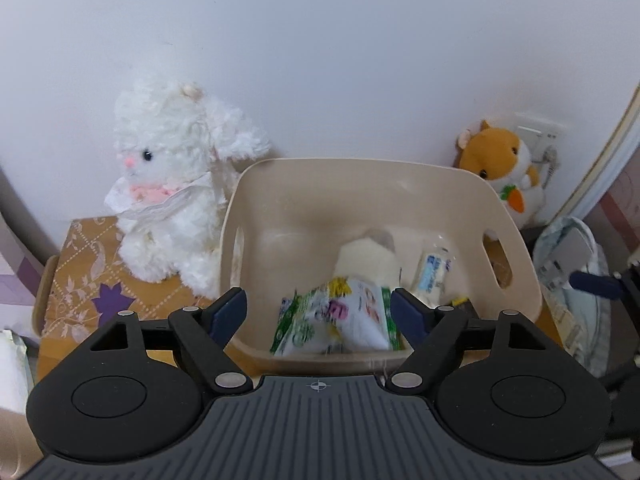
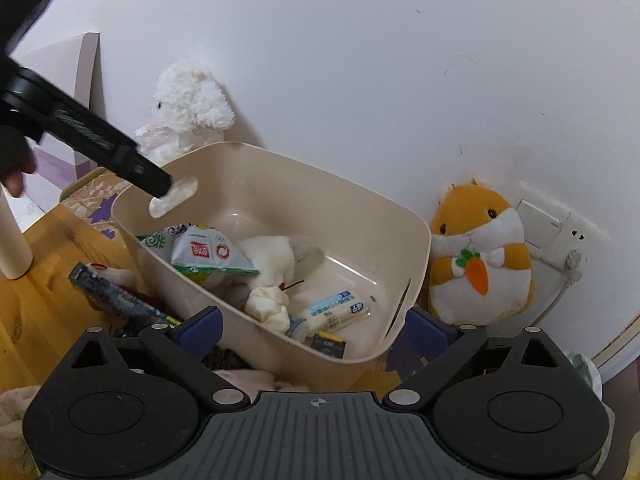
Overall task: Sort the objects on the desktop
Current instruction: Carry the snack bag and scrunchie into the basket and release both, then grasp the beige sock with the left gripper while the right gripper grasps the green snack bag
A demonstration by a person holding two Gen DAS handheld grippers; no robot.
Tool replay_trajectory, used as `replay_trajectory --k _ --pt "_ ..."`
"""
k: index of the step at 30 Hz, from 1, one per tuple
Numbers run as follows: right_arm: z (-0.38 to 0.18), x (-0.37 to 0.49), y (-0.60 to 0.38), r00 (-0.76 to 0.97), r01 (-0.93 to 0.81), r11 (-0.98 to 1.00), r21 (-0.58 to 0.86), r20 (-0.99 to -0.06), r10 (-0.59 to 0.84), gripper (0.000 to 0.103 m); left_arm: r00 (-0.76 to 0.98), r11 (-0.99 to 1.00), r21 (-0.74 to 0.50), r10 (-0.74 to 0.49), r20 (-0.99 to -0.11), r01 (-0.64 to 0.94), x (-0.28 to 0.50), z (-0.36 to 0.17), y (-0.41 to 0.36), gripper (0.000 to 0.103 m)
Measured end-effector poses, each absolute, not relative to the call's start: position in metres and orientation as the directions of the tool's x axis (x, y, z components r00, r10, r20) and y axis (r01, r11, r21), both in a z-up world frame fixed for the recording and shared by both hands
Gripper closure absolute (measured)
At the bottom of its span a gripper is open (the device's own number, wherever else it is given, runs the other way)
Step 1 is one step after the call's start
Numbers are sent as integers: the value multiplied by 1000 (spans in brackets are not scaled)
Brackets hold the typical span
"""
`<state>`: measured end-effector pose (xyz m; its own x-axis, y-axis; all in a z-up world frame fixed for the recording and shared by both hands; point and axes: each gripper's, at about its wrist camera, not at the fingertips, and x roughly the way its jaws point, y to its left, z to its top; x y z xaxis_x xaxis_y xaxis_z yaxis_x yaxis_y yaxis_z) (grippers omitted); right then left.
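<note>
A beige plastic basket point(image 1: 280, 184) stands against the wall; it also shows in the right wrist view point(image 2: 352, 216). In it lie a green and white snack packet point(image 1: 344, 320) point(image 2: 204, 256), a white soft toy point(image 1: 368, 260) point(image 2: 272, 260), a blue and white tissue pack point(image 1: 434, 276) point(image 2: 334, 312) and a small dark packet point(image 2: 328, 346). My left gripper point(image 1: 320, 312) is open above the basket's near rim, with the snack packet blurred below it. My right gripper point(image 2: 316, 332) is open and empty at the basket's near corner.
A white plush lamb point(image 1: 176, 184) point(image 2: 188, 108) sits left of the basket on a patterned cloth point(image 1: 80, 280). An orange hamster plush point(image 1: 504, 164) point(image 2: 480, 256) sits right of it by a wall socket point(image 2: 544, 224). A dark packet point(image 2: 116, 296) lies on the wooden desk point(image 2: 44, 300).
</note>
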<state>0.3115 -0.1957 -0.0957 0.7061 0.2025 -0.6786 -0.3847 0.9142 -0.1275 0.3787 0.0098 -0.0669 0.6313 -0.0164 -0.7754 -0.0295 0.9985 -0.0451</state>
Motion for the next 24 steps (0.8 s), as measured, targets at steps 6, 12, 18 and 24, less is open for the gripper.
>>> replay_trajectory --k 6,12,18,24 --pt "-106 299 -199 669 -411 906 -105 -709 222 1 588 998 -55 -38 -808 -11 332 -69 21 22" --pt "-119 288 -201 623 -446 890 -95 -747 232 0 503 994 -92 -53 -863 -53 285 -86 35 22" --pt "-124 272 -204 590 -455 889 -55 -766 255 0 430 995 -90 -66 -901 -35 245 -108 34 22" --pt "-124 237 -196 553 -504 864 -7 -771 316 0 380 991 -127 -132 -915 38 217 -123 26 22"
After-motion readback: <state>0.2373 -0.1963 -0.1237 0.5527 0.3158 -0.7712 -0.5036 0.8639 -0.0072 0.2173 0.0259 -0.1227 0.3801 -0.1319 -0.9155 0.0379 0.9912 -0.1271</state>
